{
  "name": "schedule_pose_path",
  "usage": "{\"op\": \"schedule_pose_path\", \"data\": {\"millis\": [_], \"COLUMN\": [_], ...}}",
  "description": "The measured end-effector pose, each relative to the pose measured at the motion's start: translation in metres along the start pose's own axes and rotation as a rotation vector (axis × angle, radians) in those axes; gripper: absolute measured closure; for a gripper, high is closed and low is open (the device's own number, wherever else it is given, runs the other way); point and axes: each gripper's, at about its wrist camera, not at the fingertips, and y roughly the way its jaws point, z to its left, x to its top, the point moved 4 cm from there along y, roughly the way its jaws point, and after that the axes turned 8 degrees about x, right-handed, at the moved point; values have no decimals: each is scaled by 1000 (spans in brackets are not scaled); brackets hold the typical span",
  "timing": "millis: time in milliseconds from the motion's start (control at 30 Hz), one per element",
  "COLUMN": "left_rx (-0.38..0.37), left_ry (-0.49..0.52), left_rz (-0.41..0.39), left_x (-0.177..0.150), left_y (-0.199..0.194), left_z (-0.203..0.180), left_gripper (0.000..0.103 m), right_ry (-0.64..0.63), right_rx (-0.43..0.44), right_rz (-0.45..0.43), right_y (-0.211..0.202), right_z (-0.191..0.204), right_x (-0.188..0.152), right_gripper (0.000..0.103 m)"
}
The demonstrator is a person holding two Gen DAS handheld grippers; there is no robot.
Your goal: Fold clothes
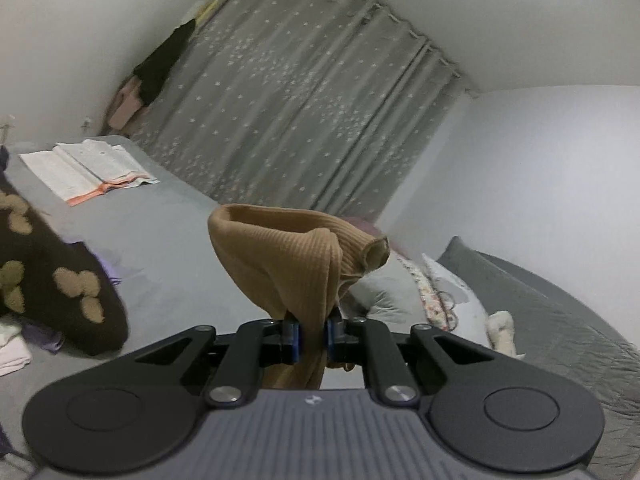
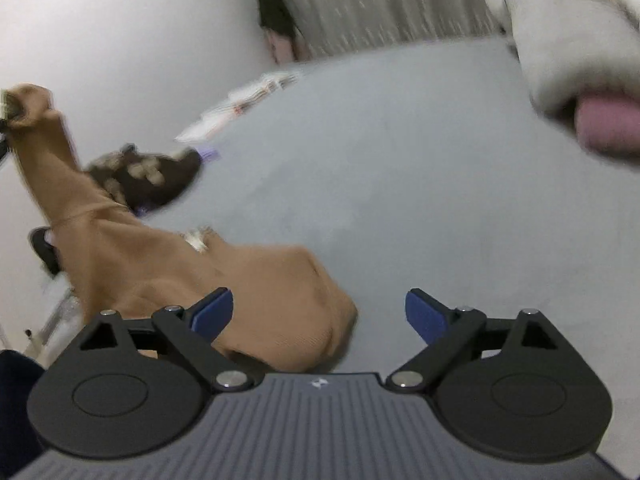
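A tan ribbed knit garment (image 1: 288, 264) bunches up above my left gripper (image 1: 313, 338), whose blue-padded jaws are shut on it. In the right wrist view the same tan garment (image 2: 168, 276) stretches from the upper left, where it is held up, down to the grey bed sheet (image 2: 400, 168) in front of me. My right gripper (image 2: 319, 316) stands open just above it. Its left pad (image 2: 212, 314) lies over the cloth's edge and its right pad (image 2: 424, 318) is over bare sheet. Nothing is pinched between them.
A dark brown fleece with beige patches (image 1: 52, 280) lies at the left on the bed. Folded white cloth with an orange edge (image 1: 88, 168) sits farther back. Pillows and a grey quilt (image 1: 540, 300) are at the right. A starred grey curtain (image 1: 304, 96) hangs behind.
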Motion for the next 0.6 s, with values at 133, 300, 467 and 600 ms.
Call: {"op": "schedule_pose_path", "data": {"millis": [133, 300, 467, 600], "left_rx": [29, 37, -10, -81], "left_ry": [10, 11, -23, -17], "left_rz": [-2, -23, -69, -126], "left_x": [3, 12, 26, 39], "left_y": [-11, -24, -36, -59], "left_z": [3, 5, -1, -16], "left_gripper": [92, 92, 92, 92], "right_ry": [-12, -166, -371, -620], "right_rx": [-35, -110, -297, -521], "right_rz": [52, 13, -164, -323], "right_y": [41, 24, -43, -135], "right_z": [-7, 19, 49, 97], "right_x": [-2, 9, 30, 54], "right_gripper": [67, 94, 95, 95]}}
